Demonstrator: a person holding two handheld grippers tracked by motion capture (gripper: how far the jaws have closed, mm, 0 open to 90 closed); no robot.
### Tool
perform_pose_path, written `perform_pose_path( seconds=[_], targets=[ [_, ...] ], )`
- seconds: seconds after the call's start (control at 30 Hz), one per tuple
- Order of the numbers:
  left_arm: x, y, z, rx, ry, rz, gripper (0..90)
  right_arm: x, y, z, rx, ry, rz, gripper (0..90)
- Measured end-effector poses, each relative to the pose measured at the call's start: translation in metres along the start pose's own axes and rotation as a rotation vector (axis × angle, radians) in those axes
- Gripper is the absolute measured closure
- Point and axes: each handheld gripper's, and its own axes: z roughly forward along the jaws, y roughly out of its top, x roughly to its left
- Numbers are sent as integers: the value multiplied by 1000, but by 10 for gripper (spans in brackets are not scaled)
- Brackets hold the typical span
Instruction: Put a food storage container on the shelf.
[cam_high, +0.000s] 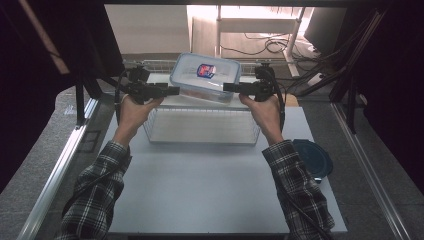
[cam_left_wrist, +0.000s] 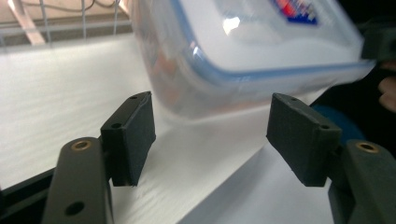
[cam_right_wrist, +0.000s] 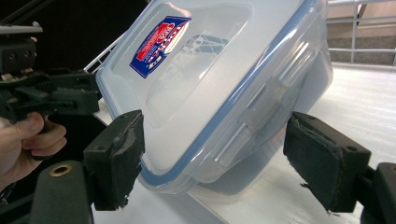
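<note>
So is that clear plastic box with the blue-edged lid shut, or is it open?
Shut. The lid sits flat on the box, its blue seal following the rim all round, and the side clip lies folded down against the wall.

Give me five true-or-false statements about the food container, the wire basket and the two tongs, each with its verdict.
1. The clear lidded container is between the left tongs and the right tongs. True.
2. The container has no lid. False: a blue-edged lid with a red and blue sticker is on it.
3. The wire basket holds the container. False: the container sits tilted past the basket's far edge.
4. A dark blue round lid lies at the board's right edge. True.
5. The left tongs are clamped tight on the container. False: in the left gripper view its pads stand apart, short of it.
</note>
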Motion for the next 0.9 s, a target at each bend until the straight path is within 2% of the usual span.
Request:
perform_pose_path(
  seconds=[0.1, 0.13, 0.17, 0.2, 0.27, 0.37, 0.4, 0.43, 0.47, 0.5, 0.57, 0.77, 0.9],
  targets=[
    [0, 5, -1, -17, -13, -7, 305, 1, 4, 0, 29, -9, -7, 190],
    [-1, 8, -2, -30, -28, -16, 298, 2, 6, 2, 42, -23, -11, 116],
    [-1, 8, -2, -30, -28, -16, 293, 2, 6, 2, 42, -23, -11, 116],
    [-2, 10, -2, -47, -35, -22, 285, 3, 8, 0, 14, -66, -29, 111],
    [-2, 11, -2, -52, -30, -21, 273, 3, 9, -1, 9, -72, -37, 114],
    [0, 17, -1, -71, 3, -30, 284, 7, 10, -5, 2, -76, -71, 180],
    [2, 19, -1, -80, 2, -43, 306, 9, 10, -6, 8, -87, -83, 224],
    [4, 23, 3, -80, -26, -69, 379, 12, 10, -7, 23, -96, -85, 255],
    [4, 25, 5, -73, -25, -76, 421, 12, 10, -8, 21, -99, -85, 281],
    [4, 25, 5, -73, -25, -76, 429, 12, 10, -8, 21, -99, -85, 281],
    [2, 26, 10, -43, 10, -78, 448, 13, 11, -10, 25, -104, -93, 310],
    [-2, 19, 3, -65, 13, -89, 474, 12, 13, -12, 30, -94, -96, 374],
    [-9, 11, -8, -70, 28, -64, 490, 13, 13, -8, 20, -93, -98, 380]
  ],
)
